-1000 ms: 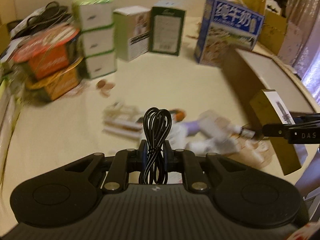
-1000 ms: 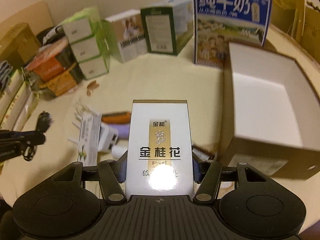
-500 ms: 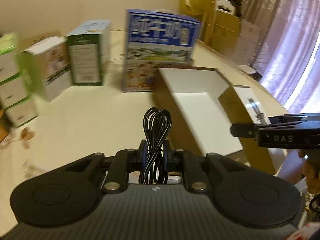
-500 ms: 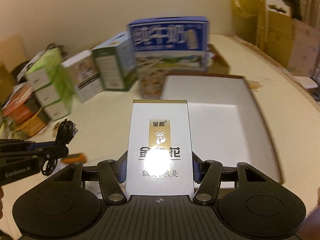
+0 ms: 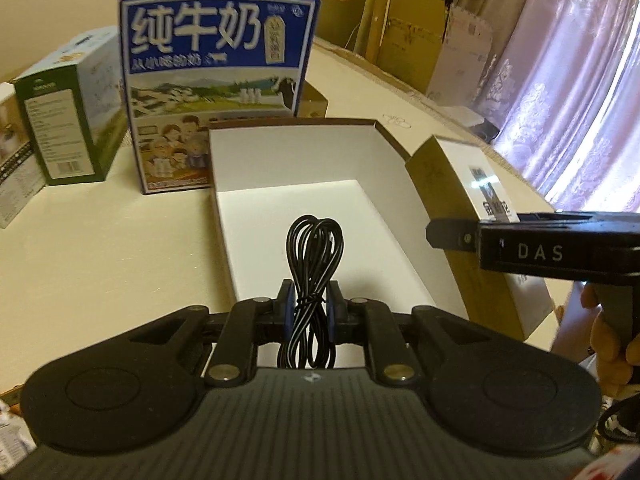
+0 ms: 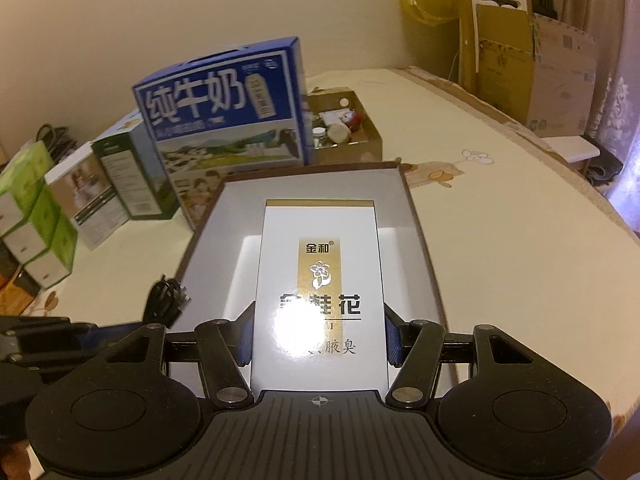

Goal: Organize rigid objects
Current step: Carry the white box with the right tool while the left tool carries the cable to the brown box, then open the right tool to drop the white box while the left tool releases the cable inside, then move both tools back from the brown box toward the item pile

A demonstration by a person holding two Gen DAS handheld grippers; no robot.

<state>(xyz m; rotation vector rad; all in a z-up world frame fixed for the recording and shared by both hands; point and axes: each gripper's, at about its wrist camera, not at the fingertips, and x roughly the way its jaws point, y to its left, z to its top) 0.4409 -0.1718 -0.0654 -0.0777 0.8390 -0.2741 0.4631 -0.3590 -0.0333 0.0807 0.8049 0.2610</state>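
Observation:
My left gripper (image 5: pixel 312 308) is shut on a tied coil of black cable (image 5: pixel 314 248), which stands up between the pads. It hangs over the near end of an open box, white inside and brown outside (image 5: pixel 360 152). My right gripper (image 6: pixel 318 336) is shut on a white and gold carton (image 6: pixel 320 280), held flat above the same open box (image 6: pixel 416 216). From the left wrist view that carton (image 5: pixel 480 184) sits over the box's right wall. The right wrist view catches the cable (image 6: pixel 166 300) at the box's left edge.
A blue milk carton (image 5: pixel 216 80) stands right behind the open box, with a green box (image 5: pixel 64 120) and more boxes to its left. A small cardboard box of odds and ends (image 6: pixel 344 128) sits further back. Cardboard cartons (image 6: pixel 520 60) and a curtain (image 5: pixel 560 80) lie beyond the table's right edge.
Both grippers have swung right, away from the clutter on the left of the table, and now sit over the open box. Each has kept its grip.

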